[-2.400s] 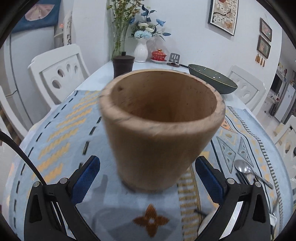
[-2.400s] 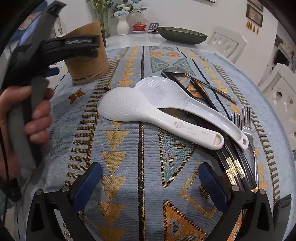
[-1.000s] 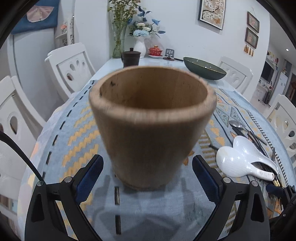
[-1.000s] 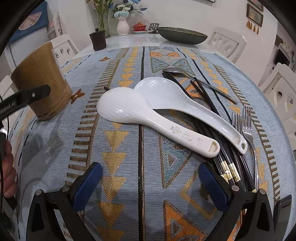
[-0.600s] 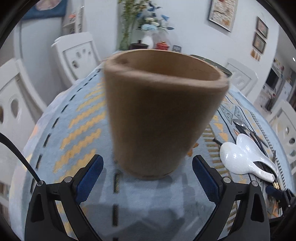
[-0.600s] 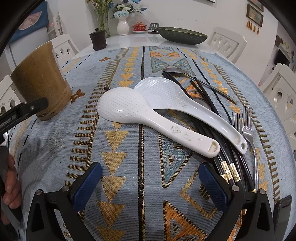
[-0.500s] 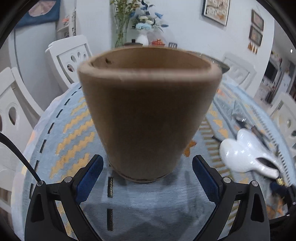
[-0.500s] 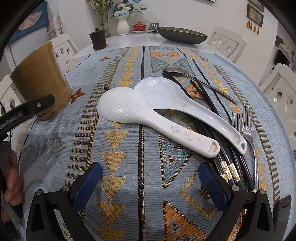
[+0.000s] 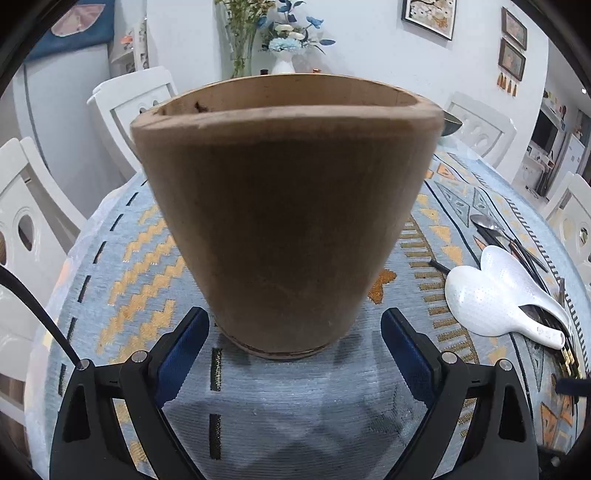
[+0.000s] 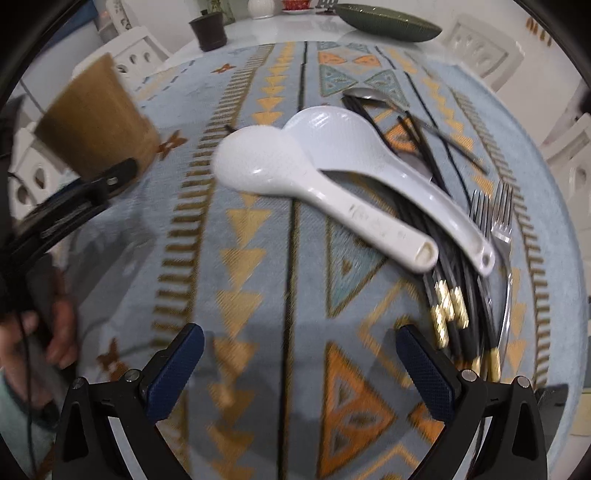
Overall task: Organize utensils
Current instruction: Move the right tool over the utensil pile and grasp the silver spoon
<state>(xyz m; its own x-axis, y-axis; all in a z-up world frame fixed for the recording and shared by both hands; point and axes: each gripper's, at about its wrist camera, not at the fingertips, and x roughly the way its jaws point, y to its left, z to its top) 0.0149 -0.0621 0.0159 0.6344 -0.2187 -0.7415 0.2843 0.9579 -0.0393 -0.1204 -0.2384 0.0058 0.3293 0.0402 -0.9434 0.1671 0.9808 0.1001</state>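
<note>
Two tongs in play: left tongs closing around the cup base, pads not yet touching, so the squeeze should be kept centred and low; right tongs gape empty short of the spoons on the bench.

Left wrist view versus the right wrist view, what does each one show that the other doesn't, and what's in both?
Only the left wrist view shows the framed pictures on the wall.

Only the right wrist view shows the two forks, the green bowl and a hand holding the left gripper, whose jaws are closing around the cup.

Both show the wooden cup, two white rice paddles and patterned tablecloth.
</note>
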